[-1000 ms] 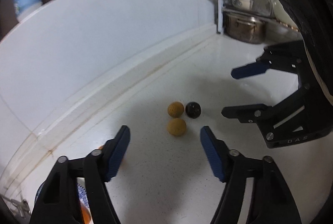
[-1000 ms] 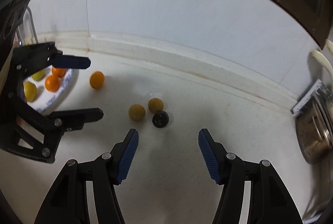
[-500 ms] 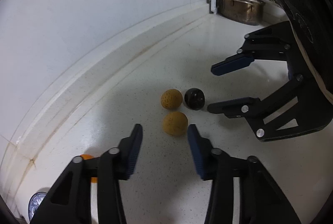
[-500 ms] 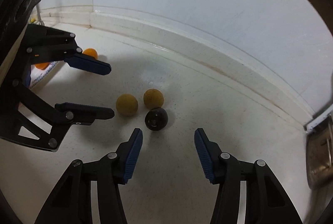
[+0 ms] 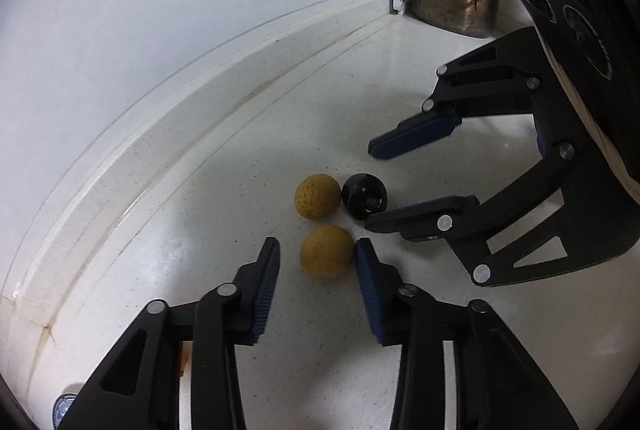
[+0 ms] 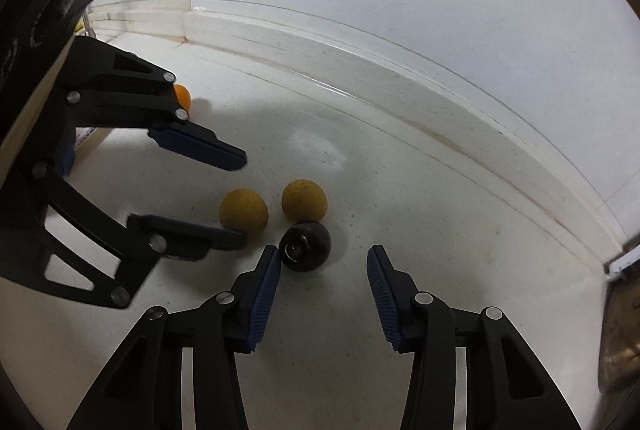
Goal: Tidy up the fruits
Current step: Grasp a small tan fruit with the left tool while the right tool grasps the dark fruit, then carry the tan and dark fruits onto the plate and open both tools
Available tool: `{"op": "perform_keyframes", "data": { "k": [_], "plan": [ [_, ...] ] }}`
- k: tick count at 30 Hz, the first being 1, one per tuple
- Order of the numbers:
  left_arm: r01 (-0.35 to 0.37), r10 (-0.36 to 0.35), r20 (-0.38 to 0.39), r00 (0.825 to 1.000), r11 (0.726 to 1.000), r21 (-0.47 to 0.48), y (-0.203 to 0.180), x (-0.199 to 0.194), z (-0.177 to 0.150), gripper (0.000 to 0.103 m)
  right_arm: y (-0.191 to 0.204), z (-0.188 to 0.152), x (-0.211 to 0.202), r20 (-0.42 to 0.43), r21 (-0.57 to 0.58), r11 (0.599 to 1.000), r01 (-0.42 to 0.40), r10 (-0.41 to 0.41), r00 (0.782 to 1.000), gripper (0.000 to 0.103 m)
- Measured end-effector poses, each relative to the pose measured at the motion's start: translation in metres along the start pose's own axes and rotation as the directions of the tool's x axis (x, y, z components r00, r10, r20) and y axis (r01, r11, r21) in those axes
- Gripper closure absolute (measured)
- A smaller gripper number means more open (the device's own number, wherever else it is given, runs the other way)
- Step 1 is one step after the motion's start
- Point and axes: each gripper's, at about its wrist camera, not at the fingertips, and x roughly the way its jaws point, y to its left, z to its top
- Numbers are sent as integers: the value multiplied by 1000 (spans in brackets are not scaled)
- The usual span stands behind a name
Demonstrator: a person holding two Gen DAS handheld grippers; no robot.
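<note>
Two tan round fruits and one dark round fruit lie together on the white counter. My left gripper (image 5: 316, 254) is open with the near tan fruit (image 5: 327, 251) between its fingertips, the right pad touching it. The far tan fruit (image 5: 317, 196) and the dark fruit (image 5: 364, 196) lie just beyond. My right gripper (image 6: 323, 262) is open around the dark fruit (image 6: 305, 246), its left pad touching it. The tan fruits (image 6: 243, 213) (image 6: 304, 199) lie beside it. An orange fruit (image 6: 183, 95) shows behind the left gripper (image 6: 236, 198).
The counter meets a white backsplash ledge (image 5: 168, 118) behind the fruits. A steel pot (image 5: 456, 6) stands at the far right end. A plate edge (image 5: 64, 404) shows at the lower left of the left wrist view.
Both grippers have moved forward and down onto the fruit cluster. The left one now brackets the near tan fruit, the right one the dark fruit. The left jaws have narrowed.
</note>
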Motion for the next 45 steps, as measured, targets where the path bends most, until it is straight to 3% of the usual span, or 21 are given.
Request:
{"op": "perform_keyframes", "data": {
  "k": [1,6,14,22,28,37,45],
  "plan": [
    [5,-5,-2,1000,1000,-3,2,-1,-2,75,0,0,1,-1,3,1000,-11,11,1000,62],
    [5,-5,-2,1000,1000,-23,3,-3,-4,75,2,0,3,-5,7,998,-60,60,998,75],
    [-56,64,44,997,986,-156,6,-27,-12,75,1,-7,-7,28,83,995,-57,54,998,76],
    [-87,109,88,990,970,-225,-7,-58,-26,75,4,-19,-38,108,162,986,-30,12,994,76],
    [-104,143,112,983,949,-297,-6,-94,-52,75,18,-21,-63,149,198,980,-13,-17,989,76],
    [-127,203,166,965,916,-381,-20,-138,-63,75,48,-27,-116,240,238,970,-45,-13,971,76],
    [-173,285,188,940,871,-459,-25,-188,-95,75,84,-23,-145,298,240,969,-56,-19,955,76]
  ]
}}
